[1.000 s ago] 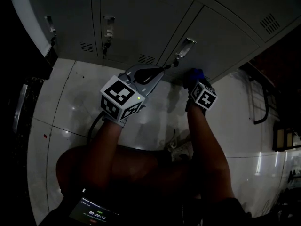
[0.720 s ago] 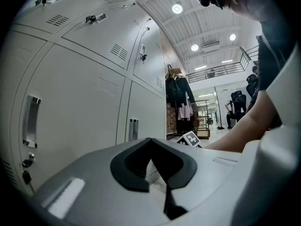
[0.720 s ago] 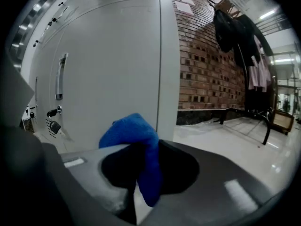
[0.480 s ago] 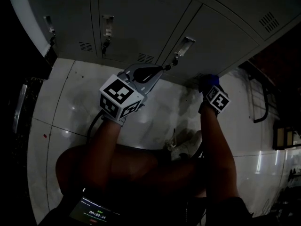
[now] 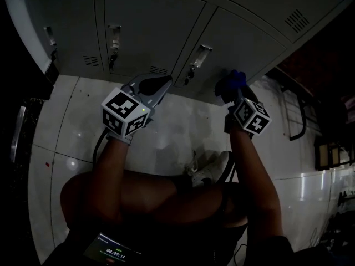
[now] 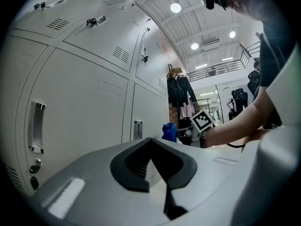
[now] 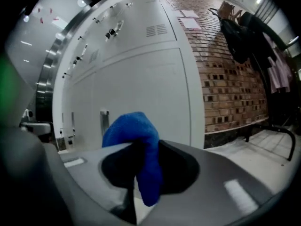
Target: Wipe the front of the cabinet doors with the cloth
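my left gripper (image 5: 151,86) idles at ten o'clock, jaws pressed together on nothing. at two o'clock my right gripper (image 5: 237,96) pinches the cloth (image 5: 233,80) at the door (image 5: 244,37). it has slid back leftward from half a second ago, so i judge the wiping is under way.

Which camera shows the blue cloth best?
The right gripper view: the blue cloth fills the middle, big and bright, pinched between the shut jaws of the right gripper. The head view shows only a small dark blue lump by the cabinet door. The left gripper view shows a tiny blue bit far off.
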A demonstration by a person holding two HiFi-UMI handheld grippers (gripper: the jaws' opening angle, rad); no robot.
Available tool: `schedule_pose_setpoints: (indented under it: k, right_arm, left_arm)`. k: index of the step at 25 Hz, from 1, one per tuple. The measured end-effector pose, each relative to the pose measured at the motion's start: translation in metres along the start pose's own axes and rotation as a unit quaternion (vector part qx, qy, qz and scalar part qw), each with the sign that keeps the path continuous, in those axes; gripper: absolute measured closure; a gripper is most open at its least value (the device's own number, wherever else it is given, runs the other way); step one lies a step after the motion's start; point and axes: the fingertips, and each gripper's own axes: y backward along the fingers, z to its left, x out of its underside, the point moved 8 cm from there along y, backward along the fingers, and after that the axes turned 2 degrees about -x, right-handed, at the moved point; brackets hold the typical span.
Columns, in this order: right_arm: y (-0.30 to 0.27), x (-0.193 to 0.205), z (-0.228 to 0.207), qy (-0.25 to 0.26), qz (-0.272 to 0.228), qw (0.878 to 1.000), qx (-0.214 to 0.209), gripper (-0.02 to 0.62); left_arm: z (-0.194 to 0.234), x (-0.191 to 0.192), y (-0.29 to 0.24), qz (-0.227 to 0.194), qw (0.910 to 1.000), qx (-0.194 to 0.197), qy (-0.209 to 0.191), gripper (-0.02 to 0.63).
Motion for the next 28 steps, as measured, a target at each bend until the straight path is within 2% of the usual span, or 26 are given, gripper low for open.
schedule_pose_setpoints:
  k: [7,14,20,25,28]
  right_arm:
    - [0.037,-0.030,0.068,0.039,-0.046,0.991,-0.121,0.518]
    - [0.049,-0.005,0.107,0.051,-0.049,0.966,-0.248,0.518]
    - [0.046,0.012,0.109,0.012,-0.036,0.957,-0.286,0.518]
    - [0.046,0.018,0.118,0.019,-0.031,0.944,-0.327,0.518]
    - [0.046,0.021,0.122,0.025,-0.025,0.941,-0.337,0.518]
  left_arm:
    - [-0.005,-0.004,0.000,-0.002,0.9998,0.014,-0.012,0.606]
    - [-0.012,-0.004,-0.004,-0.004,0.9987,0.033,-0.038,0.604]
    - [-0.019,0.006,-0.008,0.010,0.9986,0.038,-0.037,0.604]
    - [-0.025,0.014,-0.008,0.017,0.9987,0.042,-0.026,0.604]
    - [-0.027,0.016,-0.008,0.018,0.9985,0.044,-0.029,0.606]
